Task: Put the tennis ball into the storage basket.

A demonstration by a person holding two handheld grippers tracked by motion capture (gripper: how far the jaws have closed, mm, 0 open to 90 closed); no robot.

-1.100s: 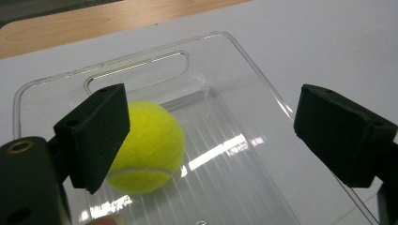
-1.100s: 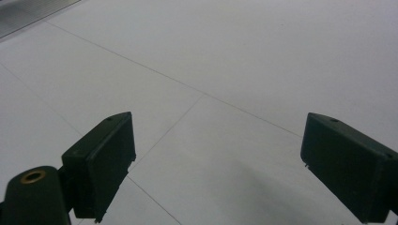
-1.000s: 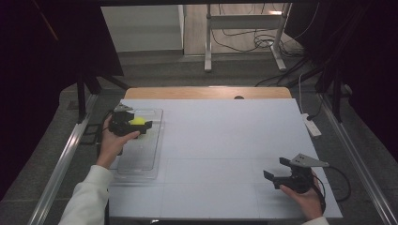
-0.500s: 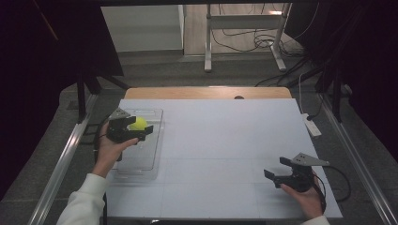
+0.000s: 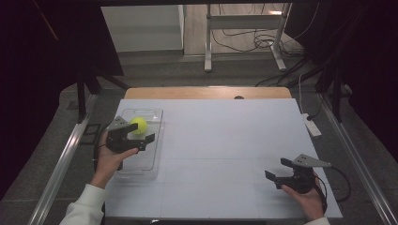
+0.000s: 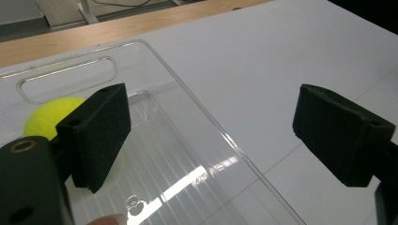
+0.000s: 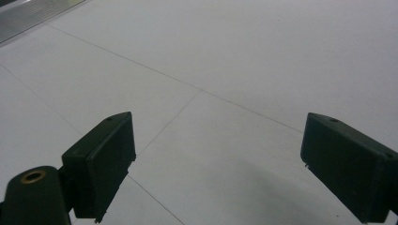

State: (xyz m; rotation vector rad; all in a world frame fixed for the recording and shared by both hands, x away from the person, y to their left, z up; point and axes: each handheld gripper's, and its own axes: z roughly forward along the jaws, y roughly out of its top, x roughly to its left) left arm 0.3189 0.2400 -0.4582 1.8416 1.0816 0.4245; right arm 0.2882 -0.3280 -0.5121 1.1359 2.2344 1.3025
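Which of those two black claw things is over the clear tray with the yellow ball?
The left gripper, over the clear tray beside the yellow ball; the right gripper hovers over bare white table.

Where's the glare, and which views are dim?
Left gripper view: bright glare streaks on the clear tray, ball soft behind a tong. High view: surroundings dark, table evenly lit. Right gripper view: dim grey table, faint shadow between the tongs.
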